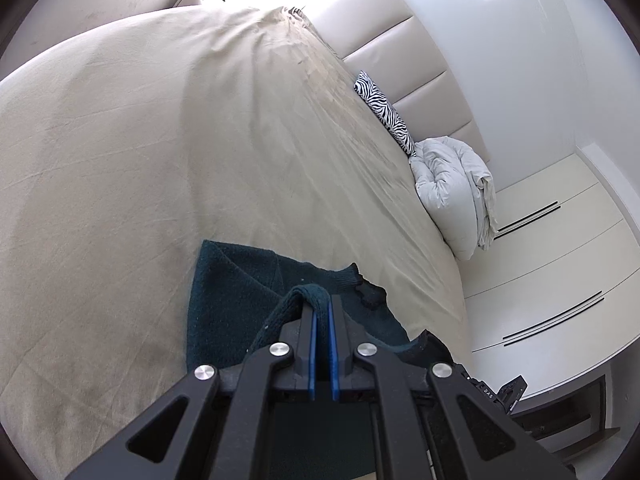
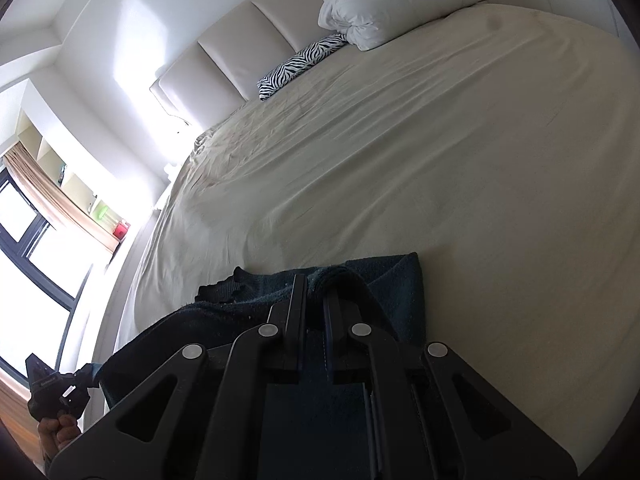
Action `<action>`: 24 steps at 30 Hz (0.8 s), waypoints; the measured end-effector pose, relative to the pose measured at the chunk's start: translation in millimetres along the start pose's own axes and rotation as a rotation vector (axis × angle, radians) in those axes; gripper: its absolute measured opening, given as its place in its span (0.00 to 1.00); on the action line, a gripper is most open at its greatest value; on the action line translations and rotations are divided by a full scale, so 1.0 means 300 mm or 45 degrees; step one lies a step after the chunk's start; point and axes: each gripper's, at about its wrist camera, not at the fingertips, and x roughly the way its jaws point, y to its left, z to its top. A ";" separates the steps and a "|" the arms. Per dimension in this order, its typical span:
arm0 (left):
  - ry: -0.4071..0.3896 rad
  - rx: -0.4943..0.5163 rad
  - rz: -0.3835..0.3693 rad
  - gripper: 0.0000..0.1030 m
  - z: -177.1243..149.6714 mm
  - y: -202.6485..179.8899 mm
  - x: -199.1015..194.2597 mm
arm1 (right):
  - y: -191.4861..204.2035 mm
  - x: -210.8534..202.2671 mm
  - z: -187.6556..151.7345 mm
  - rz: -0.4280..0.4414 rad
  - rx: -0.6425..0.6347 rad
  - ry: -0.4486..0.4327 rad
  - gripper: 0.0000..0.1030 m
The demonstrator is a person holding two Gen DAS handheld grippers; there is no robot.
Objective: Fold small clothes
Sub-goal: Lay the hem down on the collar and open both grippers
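While we pinch the dark teal knit sweater (image 1: 236,300) in both the left gripper (image 1: 322,312) and right gripper (image 2: 316,300) near the bed's (image 1: 120,160) edge, uneven pulling could skew our fold.

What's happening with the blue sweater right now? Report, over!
Left gripper shut on the dark teal sweater. Right gripper shut on it too. Sweater partly on the bed. Zebra pillow far off, nothing in the way.
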 end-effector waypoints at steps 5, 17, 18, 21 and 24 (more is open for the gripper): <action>0.014 -0.035 0.061 0.05 0.078 0.045 0.142 | -0.013 0.175 0.055 -0.052 -0.005 0.054 0.06; 0.059 -0.066 0.143 0.42 0.112 0.134 0.311 | -0.106 0.492 0.067 -0.152 0.088 0.192 0.22; 0.045 -0.082 0.135 0.49 0.112 0.137 0.296 | -0.103 0.488 0.068 -0.144 0.079 0.175 0.28; -0.030 -0.114 0.138 0.62 0.117 0.145 0.228 | -0.079 0.471 0.072 -0.119 0.039 0.154 0.55; -0.068 -0.072 0.165 0.62 0.091 0.121 0.167 | -0.040 0.426 0.060 -0.154 -0.003 0.154 0.55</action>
